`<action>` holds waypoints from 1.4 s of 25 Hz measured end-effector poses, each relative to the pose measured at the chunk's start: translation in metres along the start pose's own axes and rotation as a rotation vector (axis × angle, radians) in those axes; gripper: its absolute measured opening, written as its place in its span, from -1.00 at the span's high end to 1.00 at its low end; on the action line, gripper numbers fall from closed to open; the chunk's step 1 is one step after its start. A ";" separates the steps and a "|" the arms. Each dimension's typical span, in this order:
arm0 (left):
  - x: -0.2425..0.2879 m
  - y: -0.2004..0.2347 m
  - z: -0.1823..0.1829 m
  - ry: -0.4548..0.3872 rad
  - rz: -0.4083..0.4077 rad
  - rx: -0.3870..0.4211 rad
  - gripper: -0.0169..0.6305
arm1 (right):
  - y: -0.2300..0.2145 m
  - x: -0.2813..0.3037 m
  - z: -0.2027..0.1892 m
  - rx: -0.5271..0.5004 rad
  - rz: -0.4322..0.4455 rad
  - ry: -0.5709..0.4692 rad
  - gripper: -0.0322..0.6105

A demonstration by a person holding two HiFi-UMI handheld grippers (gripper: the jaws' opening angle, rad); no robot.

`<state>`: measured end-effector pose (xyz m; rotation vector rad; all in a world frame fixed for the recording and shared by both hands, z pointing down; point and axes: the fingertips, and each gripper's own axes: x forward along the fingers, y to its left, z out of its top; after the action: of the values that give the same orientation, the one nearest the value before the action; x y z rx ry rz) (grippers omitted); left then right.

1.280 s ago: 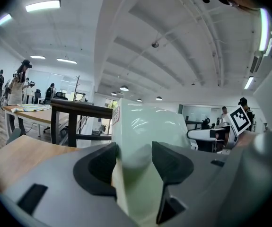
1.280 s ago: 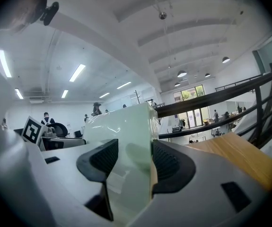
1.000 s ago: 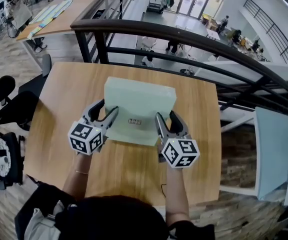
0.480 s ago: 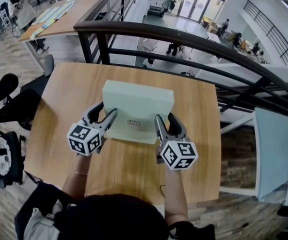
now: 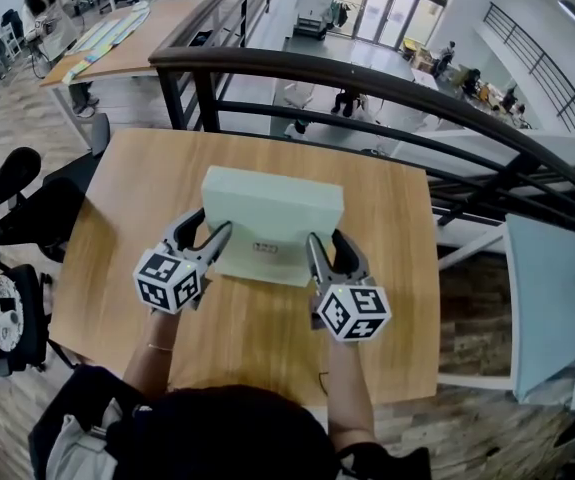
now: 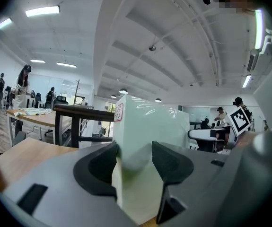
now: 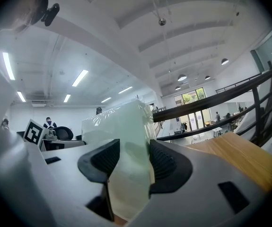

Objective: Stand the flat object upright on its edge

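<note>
Centre of the head view: the pale green flat box wrapped in clear film [image 5: 272, 203] is up off its broad face. Its lower long edge is down on the light wooden bench [image 5: 127, 198] and its narrow top edge faces the camera. Whether it stands dead vertical or leans a touch, I can't tell. A small white label [image 5: 267, 247] sits low on the face turned toward the person.

On the left side of the frame, the left hand-held gripper [image 5: 215, 223] has the box's left end. In its own view, the left hand-held gripper [image 6: 133, 157] has both dark pads pressed against the box [image 6: 145, 122], one on each broad face. The box rises tall between them, with the label [image 6: 118, 111] up near its top left corner.

Over to the right of centre, the right hand-held gripper [image 5: 325, 238] takes the opposite end. Its jaws have just been closing, and in its own view the right hand-held gripper [image 7: 128, 162] has them clamped on the box [image 7: 121, 122], with the film glinting above the pads.

Both hand-held grippers lie low and nearly level, about side by side across the near half of the bench. A dark curved metal railing [image 5: 367, 73] sweeps across the upper part of the frame behind the bench.
</note>
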<state>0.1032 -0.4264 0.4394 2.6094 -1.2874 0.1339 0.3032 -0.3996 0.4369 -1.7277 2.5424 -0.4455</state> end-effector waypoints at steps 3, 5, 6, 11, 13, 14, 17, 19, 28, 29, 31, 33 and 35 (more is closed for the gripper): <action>-0.004 -0.003 -0.001 0.000 -0.001 0.003 0.23 | 0.002 -0.005 -0.002 0.005 0.004 -0.001 0.27; -0.007 -0.005 -0.002 0.001 -0.001 0.005 0.23 | 0.004 -0.008 -0.002 0.003 0.006 -0.001 0.27; -0.008 -0.006 -0.002 0.002 -0.002 0.007 0.23 | 0.004 -0.010 -0.003 0.003 0.007 0.000 0.27; -0.017 -0.009 -0.005 0.007 -0.004 0.011 0.23 | 0.009 -0.017 -0.005 0.005 0.011 -0.004 0.27; -0.020 -0.011 -0.006 0.004 -0.004 0.011 0.23 | 0.011 -0.021 -0.005 0.007 0.012 -0.006 0.27; -0.021 -0.012 -0.005 0.002 -0.004 0.010 0.23 | 0.012 -0.022 -0.005 0.009 0.013 -0.006 0.27; -0.025 -0.016 -0.006 -0.004 -0.003 0.005 0.23 | 0.013 -0.027 -0.007 0.012 0.018 -0.003 0.27; -0.028 -0.017 -0.007 -0.005 -0.003 0.007 0.23 | 0.014 -0.030 -0.009 0.015 0.022 -0.005 0.27; -0.038 -0.026 -0.012 0.003 0.002 0.016 0.23 | 0.020 -0.042 -0.013 0.013 0.031 -0.010 0.27; -0.039 -0.026 -0.012 0.004 0.002 0.017 0.23 | 0.021 -0.043 -0.013 0.012 0.035 -0.009 0.27; -0.041 -0.026 -0.014 0.005 0.001 0.017 0.22 | 0.023 -0.045 -0.015 0.011 0.043 -0.006 0.27; -0.044 -0.026 -0.017 0.006 -0.001 0.019 0.22 | 0.025 -0.046 -0.018 0.012 0.049 -0.001 0.27; -0.046 -0.028 -0.019 0.010 -0.005 0.022 0.22 | 0.026 -0.048 -0.021 0.012 0.051 0.002 0.27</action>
<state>0.0971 -0.3698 0.4454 2.6270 -1.2838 0.1606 0.2943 -0.3420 0.4444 -1.6556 2.5728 -0.4581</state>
